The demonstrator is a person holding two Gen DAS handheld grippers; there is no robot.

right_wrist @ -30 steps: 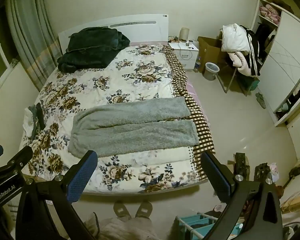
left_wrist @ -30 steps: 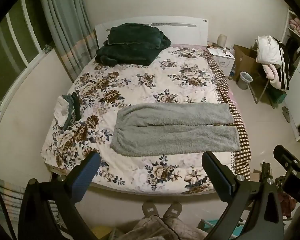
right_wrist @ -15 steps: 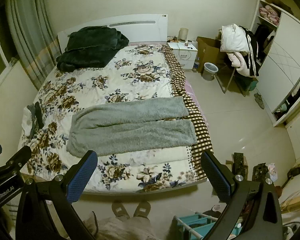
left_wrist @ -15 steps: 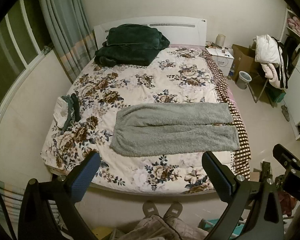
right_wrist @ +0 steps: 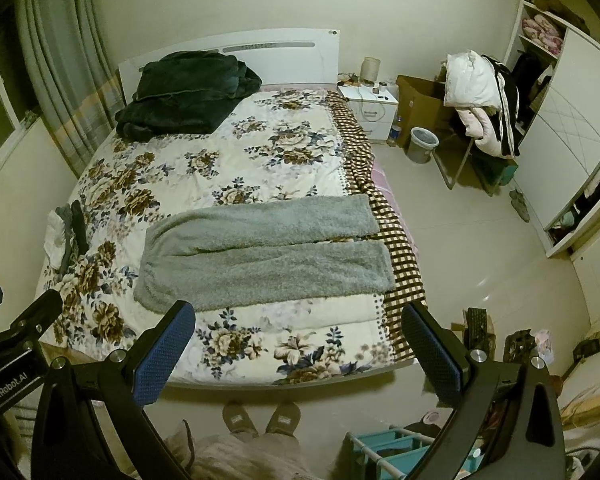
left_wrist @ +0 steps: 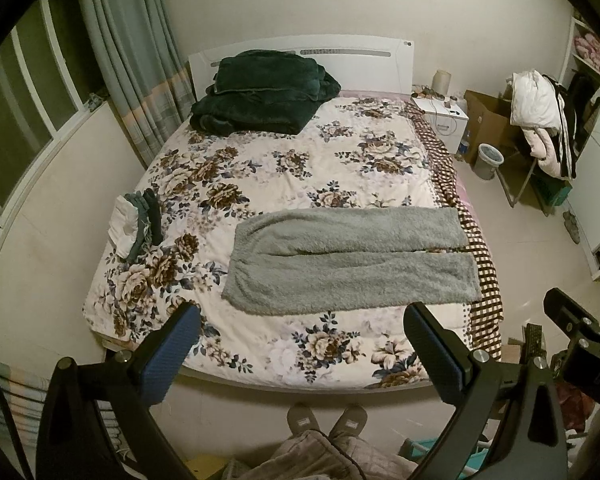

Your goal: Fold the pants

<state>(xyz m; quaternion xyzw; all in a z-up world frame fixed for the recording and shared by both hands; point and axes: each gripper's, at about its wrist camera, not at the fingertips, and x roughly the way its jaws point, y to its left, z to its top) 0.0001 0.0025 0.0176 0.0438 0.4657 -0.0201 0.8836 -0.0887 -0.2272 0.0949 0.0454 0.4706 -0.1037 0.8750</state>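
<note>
Grey fleece pants [left_wrist: 348, 260] lie flat across the near half of the floral bed [left_wrist: 283, 160], waistband to the left, both legs stretched right to the bed's edge; they also show in the right wrist view [right_wrist: 259, 256]. My left gripper [left_wrist: 300, 320] is open and empty, held high above the foot of the bed, well short of the pants. My right gripper [right_wrist: 300, 320] is open and empty at the same height, beside the left one. Each gripper's body shows at the edge of the other's view.
A dark green blanket [left_wrist: 259, 96] is piled at the headboard. A small stack of folded clothes [left_wrist: 137, 224] sits at the bed's left edge. A nightstand [right_wrist: 368, 108], bin [right_wrist: 422, 144], clothes-laden chair [right_wrist: 480, 96] and wardrobe stand right. My slippered feet [left_wrist: 326, 420] are at the bed's foot.
Both views have shifted slightly; the bed and pants sit a little lower and closer in frame. The pants have not moved and both grippers stay open.
</note>
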